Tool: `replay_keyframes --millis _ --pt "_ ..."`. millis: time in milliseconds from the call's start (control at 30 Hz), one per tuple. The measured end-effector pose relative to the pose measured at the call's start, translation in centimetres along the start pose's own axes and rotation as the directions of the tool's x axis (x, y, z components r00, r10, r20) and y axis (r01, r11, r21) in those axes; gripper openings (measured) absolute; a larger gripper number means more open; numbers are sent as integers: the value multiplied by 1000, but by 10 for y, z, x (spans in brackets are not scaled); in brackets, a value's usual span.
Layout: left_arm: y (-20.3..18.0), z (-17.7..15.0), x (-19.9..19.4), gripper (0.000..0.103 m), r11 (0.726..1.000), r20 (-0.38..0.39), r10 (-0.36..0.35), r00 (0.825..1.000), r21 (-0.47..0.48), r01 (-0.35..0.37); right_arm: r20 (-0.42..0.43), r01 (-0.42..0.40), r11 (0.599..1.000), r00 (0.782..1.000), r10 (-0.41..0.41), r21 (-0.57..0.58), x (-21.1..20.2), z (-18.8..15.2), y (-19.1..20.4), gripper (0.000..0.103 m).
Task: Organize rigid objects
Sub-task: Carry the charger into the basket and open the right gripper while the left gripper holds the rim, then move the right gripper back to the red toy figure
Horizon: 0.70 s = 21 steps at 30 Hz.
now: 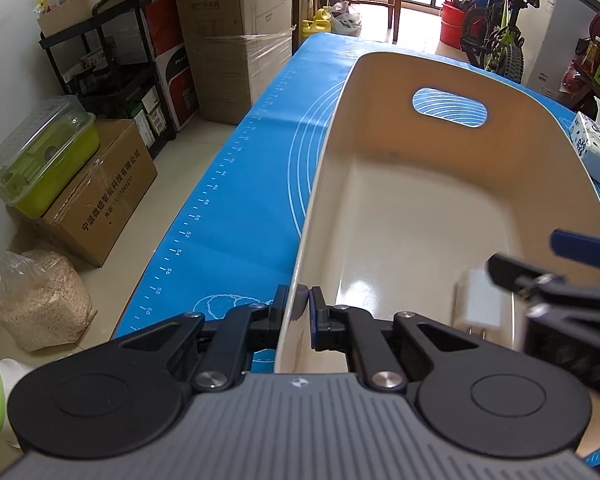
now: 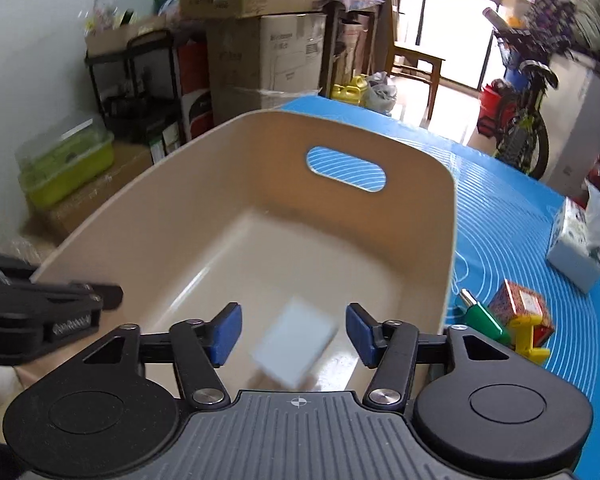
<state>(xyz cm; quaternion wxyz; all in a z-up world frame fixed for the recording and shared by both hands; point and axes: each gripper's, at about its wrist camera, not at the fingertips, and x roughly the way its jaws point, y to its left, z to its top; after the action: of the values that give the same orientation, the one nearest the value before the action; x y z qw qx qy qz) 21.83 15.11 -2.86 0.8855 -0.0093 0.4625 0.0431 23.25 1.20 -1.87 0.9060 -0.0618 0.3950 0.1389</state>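
Note:
A beige plastic basket (image 1: 380, 80) with a handle slot stands on the blue mat (image 1: 228, 200). My left gripper (image 1: 299, 312) is shut on the basket's near left rim. A white charger block (image 1: 480, 304) lies inside the basket on its floor. In the right wrist view the basket (image 2: 452, 220) fills the middle, and my right gripper (image 2: 294, 334) is open above its near end. The white block (image 2: 296, 346) appears blurred between and below the fingers, free of them. The right gripper also shows at the right edge of the left wrist view (image 1: 556, 260).
On the mat right of the basket lie a green-handled tool (image 2: 482, 316), a red patterned box (image 2: 522, 308), a yellow piece (image 2: 530, 338) and a tissue box (image 2: 576, 240). Cardboard boxes (image 1: 236, 40), a black shelf and a bicycle (image 1: 496, 36) stand beyond the table.

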Motion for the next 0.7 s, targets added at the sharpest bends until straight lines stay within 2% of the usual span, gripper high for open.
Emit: replay_keyframes --millis 200,367,533,700 --pt "0 -1 0 12 1000 2 3 1000 7 -3 84 -22 998 996 17 56 -34 9 -28 73" --pt "0 -1 -1 12 1000 2 4 1000 7 -4 154 -10 990 988 -11 137 -67 2 -74 76" --pt "0 -1 -1 12 1000 2 3 1000 6 -3 154 79 979 982 -109 189 -82 -23 -125 77" --pt "1 -1 -1 12 1000 1 5 1000 8 -5 83 207 956 970 -228 207 -74 -48 -166 76"
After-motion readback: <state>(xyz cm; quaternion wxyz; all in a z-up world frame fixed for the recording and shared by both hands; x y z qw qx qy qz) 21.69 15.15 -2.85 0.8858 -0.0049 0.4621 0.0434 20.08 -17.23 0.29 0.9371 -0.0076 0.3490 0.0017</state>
